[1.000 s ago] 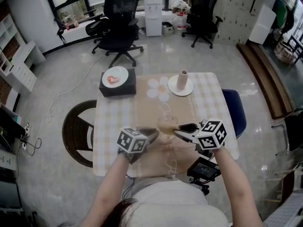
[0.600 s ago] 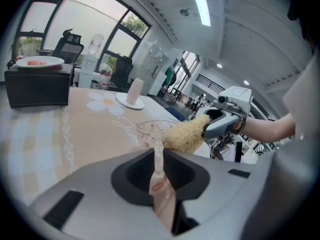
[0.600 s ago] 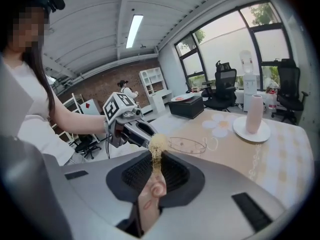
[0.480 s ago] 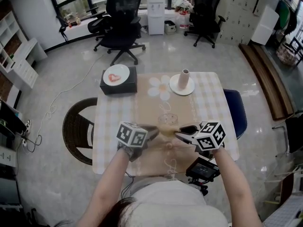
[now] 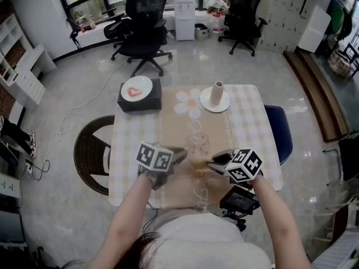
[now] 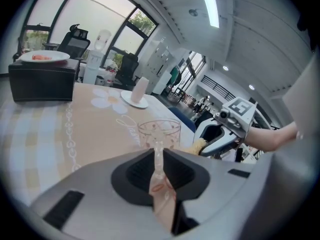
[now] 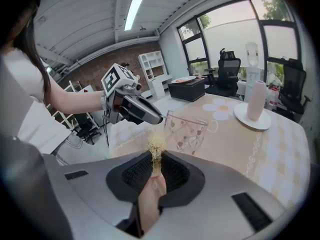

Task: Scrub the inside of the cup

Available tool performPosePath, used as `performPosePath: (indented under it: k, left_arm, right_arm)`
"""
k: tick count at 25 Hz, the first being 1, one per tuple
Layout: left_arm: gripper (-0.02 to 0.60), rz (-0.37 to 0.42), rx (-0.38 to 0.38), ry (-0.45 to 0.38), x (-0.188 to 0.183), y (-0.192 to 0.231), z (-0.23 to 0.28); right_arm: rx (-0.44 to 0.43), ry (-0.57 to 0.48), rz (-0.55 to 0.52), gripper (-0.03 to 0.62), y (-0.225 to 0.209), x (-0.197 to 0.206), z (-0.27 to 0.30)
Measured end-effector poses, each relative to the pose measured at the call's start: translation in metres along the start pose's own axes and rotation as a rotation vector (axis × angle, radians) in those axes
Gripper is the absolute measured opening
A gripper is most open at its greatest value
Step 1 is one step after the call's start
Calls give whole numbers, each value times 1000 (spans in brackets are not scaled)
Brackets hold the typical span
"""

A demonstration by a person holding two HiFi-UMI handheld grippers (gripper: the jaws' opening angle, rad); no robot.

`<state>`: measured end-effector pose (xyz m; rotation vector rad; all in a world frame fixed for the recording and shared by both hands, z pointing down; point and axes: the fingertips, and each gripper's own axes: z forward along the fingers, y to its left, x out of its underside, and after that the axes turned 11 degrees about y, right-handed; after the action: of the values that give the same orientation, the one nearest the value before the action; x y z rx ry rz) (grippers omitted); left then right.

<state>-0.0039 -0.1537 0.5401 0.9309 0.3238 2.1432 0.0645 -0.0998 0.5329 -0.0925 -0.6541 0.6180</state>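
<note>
So the person has the left gripper (image 6: 158, 155) pinched onto the near wall of a clear glass cup with small red prints (image 6: 167, 130). Its jaws are only a sliver apart, with the glass rim sandwiched between them. The cup is in the near half of a square table with a beige checked cloth (image 5: 247, 122), roughly midway across. It's open end up and leans a bit in the right gripper view. Hard to say if its base is on the cloth or just off it.

The right gripper (image 7: 156, 156) has its jaws squeezed together on a scruffy straw-yellow scrubber tuft (image 7: 156, 145), which pokes out past the tips. That tuft is outside the cup, just beside its wall on the person's side and lower than the rim. In the head view the two grippers come at the cup from either side, tips close to each other.

Further back on the table there's a black box (image 5: 138, 101) with a white plate (image 5: 136, 89) on top, something red on it. There's also a tall pale vase (image 5: 216, 93) standing on a white saucer (image 5: 223, 107). A round wicker chair (image 5: 90, 156) sits at the table's left edge, and black office chairs (image 5: 143, 27) stand on the glossy floor beyond.
</note>
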Motion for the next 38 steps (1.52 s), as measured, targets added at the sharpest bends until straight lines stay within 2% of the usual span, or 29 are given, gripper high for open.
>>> performPosePath:
  k: [5, 9, 19, 25, 28, 38]
  left_arm:
    - [51, 37, -54, 18, 3, 3, -1]
    - [51, 53, -101, 28, 5, 11, -2]
    - [51, 75, -118, 37, 6, 16, -3]
    - [51, 132, -156, 62, 8, 22, -1]
    - [51, 125, -160, 59, 7, 24, -1]
    - [51, 118, -212, 61, 2, 39, -1]
  right_arm:
    - [-51, 23, -76, 55, 13, 3, -6]
    - [-119, -95, -92, 55, 15, -16, -28]
    - [-134, -235, -43, 55, -9, -45, -42]
    - [-118, -191, -38, 55, -18, -42, -32]
    - [-114, -143, -49, 55, -17, -33, -22]
    - [-157, -101, -17, 55, -14, -20, -4]
